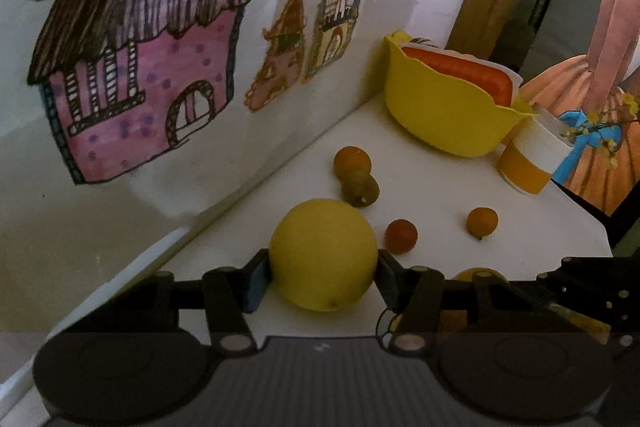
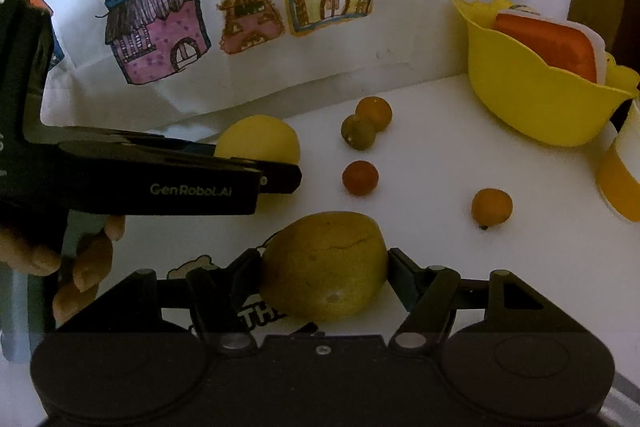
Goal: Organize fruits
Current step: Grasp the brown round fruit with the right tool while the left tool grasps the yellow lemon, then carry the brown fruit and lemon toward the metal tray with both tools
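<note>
Left gripper (image 1: 323, 277) pinches the round yellow fruit (image 1: 323, 254); right gripper (image 2: 324, 277) pinches the greenish-yellow fruit (image 2: 325, 265), both low over the table (image 2: 432, 167), presumably bound for the yellow bowl (image 2: 532, 99). Four small fruits lie loose between.

Two large yellow fruits (image 2: 260, 141) (image 2: 326, 265); four small fruits (image 2: 360, 178); one bowl (image 2: 532, 99); one cup (image 1: 528, 163).

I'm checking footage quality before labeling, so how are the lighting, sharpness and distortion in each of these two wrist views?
Left wrist view: dim and soft; the yellow fruit in the left claw is slightly blurred, and fisheye bending curves the wall drawings. Right wrist view: brighter wall, dark foreground; the greenish-yellow fruit in the right claw is sharper, with black corners.
</note>
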Available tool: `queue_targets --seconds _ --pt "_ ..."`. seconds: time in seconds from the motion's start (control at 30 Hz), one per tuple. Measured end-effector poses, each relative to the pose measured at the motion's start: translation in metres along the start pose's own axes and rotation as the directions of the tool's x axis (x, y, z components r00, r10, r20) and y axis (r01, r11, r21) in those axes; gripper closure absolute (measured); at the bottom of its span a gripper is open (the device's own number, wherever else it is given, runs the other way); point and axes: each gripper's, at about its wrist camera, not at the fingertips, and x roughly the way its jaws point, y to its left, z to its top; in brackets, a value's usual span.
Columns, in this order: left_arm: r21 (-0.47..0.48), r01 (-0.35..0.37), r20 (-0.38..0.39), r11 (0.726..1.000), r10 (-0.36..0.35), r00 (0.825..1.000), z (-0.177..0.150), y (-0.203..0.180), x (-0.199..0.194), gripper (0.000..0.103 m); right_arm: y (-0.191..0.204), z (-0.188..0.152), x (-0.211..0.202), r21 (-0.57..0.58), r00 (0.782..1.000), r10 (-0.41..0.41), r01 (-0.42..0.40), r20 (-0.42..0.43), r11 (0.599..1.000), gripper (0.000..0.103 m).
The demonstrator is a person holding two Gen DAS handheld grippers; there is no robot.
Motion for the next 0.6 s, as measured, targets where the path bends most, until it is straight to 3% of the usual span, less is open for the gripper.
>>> queue_targets --seconds 0.6 --pt "0.097 0.137 -0.068 0.986 -0.131 0.989 -0.045 0.011 -0.061 0.044 0.029 -0.035 -0.033 0.030 0.999 0.038 -0.038 0.005 0.999 0.033"
